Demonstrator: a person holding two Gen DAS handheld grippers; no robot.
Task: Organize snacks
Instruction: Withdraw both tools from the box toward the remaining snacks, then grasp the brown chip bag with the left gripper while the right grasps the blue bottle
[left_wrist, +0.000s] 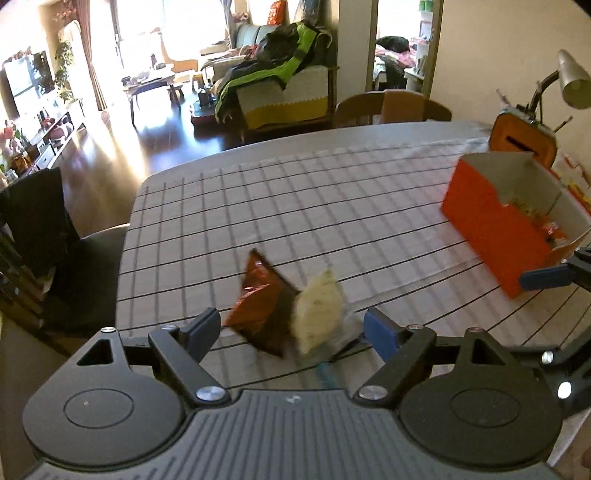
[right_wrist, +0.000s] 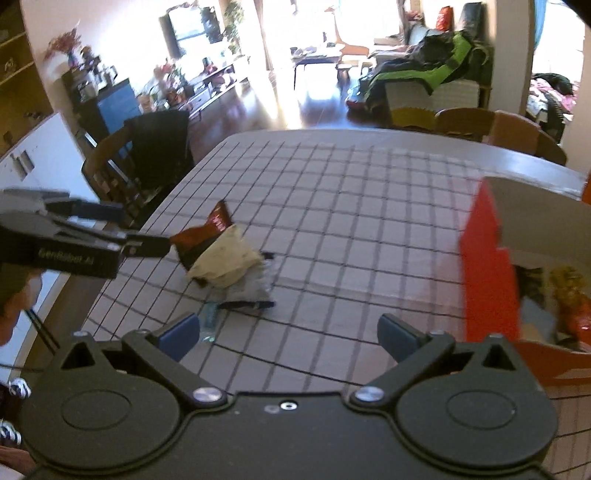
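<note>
Both the left gripper (left_wrist: 291, 328) and right gripper (right_wrist: 290, 334) hover with fingers apart over the grid-patterned tablecloth (left_wrist: 332, 206), near the crinkled red-brown foil snack packet (left_wrist: 258, 295), pale cream snack packet (left_wrist: 319, 308) and open orange cardboard box (left_wrist: 491, 221).

Both wrist views face across the table (left_wrist: 332, 192), sharing somewhat blurred snack packets (right_wrist: 225, 258).

Glossy foil snack packet (left_wrist: 258, 295), matt cardboard box (left_wrist: 495, 229), smooth gridded tablecloth (left_wrist: 295, 206), wooden chair (left_wrist: 391, 107)

White lettering reading "GenRobot.AI" runs along the side of the left gripper (right_wrist: 147, 246); print on the snack packets is too blurred to read.
</note>
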